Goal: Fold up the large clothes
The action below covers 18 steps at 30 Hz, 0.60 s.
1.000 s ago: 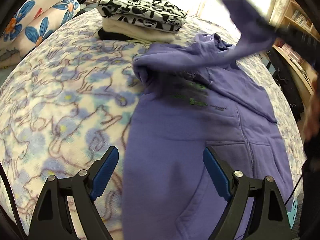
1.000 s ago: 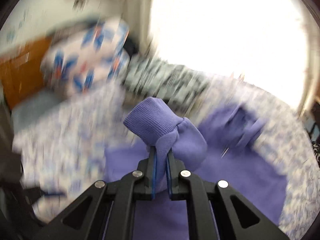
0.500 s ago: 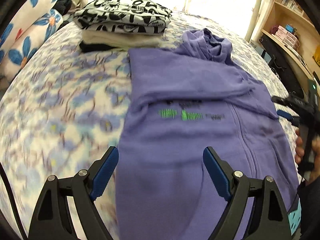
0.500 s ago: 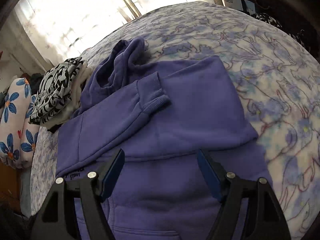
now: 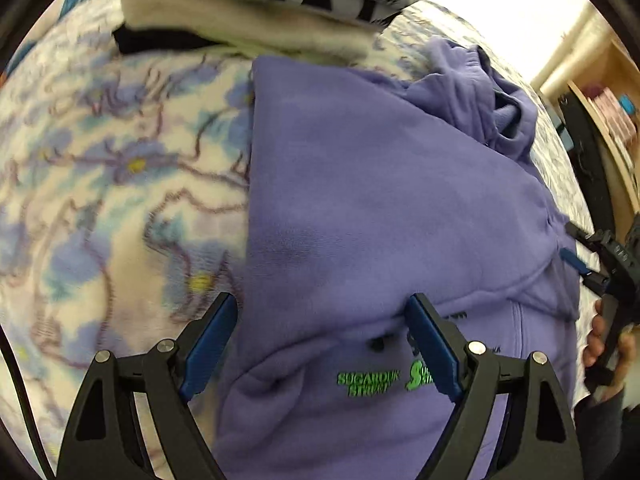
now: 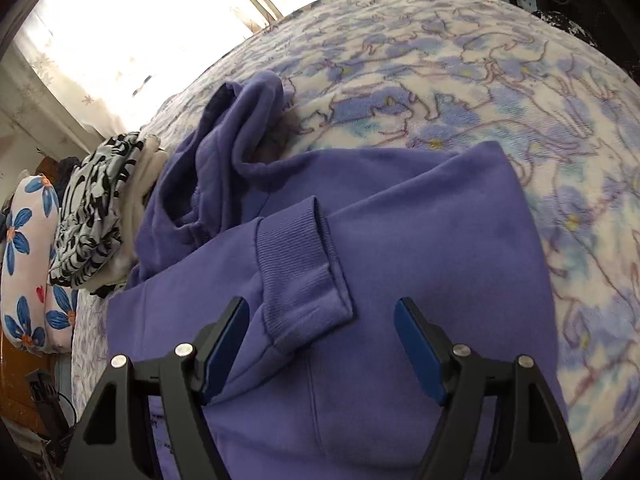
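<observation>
A purple hoodie [image 5: 360,208] with green chest lettering lies flat on the flowered bed, both sleeves folded across its chest, hood [image 5: 480,92] bunched at the far end. My left gripper [image 5: 320,312] is open and empty, low over the hoodie's left edge. My right gripper [image 6: 322,312] is open and empty, just above the ribbed cuff [image 6: 300,264] of the folded sleeve on the hoodie [image 6: 400,208]. The right gripper also shows in the left wrist view [image 5: 592,256] at the hoodie's right side.
A stack of folded clothes [image 5: 260,4], black-and-white print on top, sits beyond the hoodie, also in the right wrist view [image 6: 96,216]. Flowered pillows [image 6: 28,264] lie behind it. A wooden shelf [image 5: 608,120] stands right of the bed. The flowered blanket [image 5: 112,184] surrounds the hoodie.
My right gripper let go of the sleeve it carried; the sleeve now lies folded across the chest. Both grippers have moved closer to the hoodie's upper part.
</observation>
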Motion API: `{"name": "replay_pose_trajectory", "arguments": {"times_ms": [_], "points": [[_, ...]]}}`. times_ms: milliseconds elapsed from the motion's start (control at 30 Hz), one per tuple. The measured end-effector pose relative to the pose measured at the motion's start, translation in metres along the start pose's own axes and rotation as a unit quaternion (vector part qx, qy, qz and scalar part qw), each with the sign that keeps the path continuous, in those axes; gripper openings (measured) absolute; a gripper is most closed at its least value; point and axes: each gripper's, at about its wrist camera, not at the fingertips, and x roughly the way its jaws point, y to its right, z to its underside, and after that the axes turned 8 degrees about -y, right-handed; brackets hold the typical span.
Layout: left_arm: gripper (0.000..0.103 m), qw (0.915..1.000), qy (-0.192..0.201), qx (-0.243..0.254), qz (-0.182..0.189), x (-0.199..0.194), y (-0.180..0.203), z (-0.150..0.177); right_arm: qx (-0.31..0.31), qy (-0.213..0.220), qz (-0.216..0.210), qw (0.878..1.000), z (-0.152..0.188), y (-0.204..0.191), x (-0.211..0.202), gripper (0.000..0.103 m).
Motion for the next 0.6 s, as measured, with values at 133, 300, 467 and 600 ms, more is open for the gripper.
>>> {"name": "replay_pose_trajectory", "arguments": {"times_ms": [133, 300, 467, 600], "points": [[0.047, 0.9995, 0.021, -0.021, 0.003, -0.002, -0.006, 0.0, -0.044, -0.003, 0.032, 0.998, 0.006, -0.014, 0.01, 0.018], [0.022, 0.9988, 0.027, -0.031, 0.028, -0.015, -0.021, -0.002, -0.028, 0.024, -0.006, 0.999, 0.027, -0.01, -0.03, 0.011], [0.022, 0.9998, 0.022, 0.003, -0.002, -0.006, -0.018, -0.001, -0.049, 0.006, 0.039, 0.998, 0.046, -0.003, -0.017, 0.01], [0.036, 0.9995, 0.019, 0.006, -0.023, -0.005, -0.015, -0.004, -0.04, -0.006, 0.024, 0.999, 0.046, 0.003, -0.011, 0.013]]}}
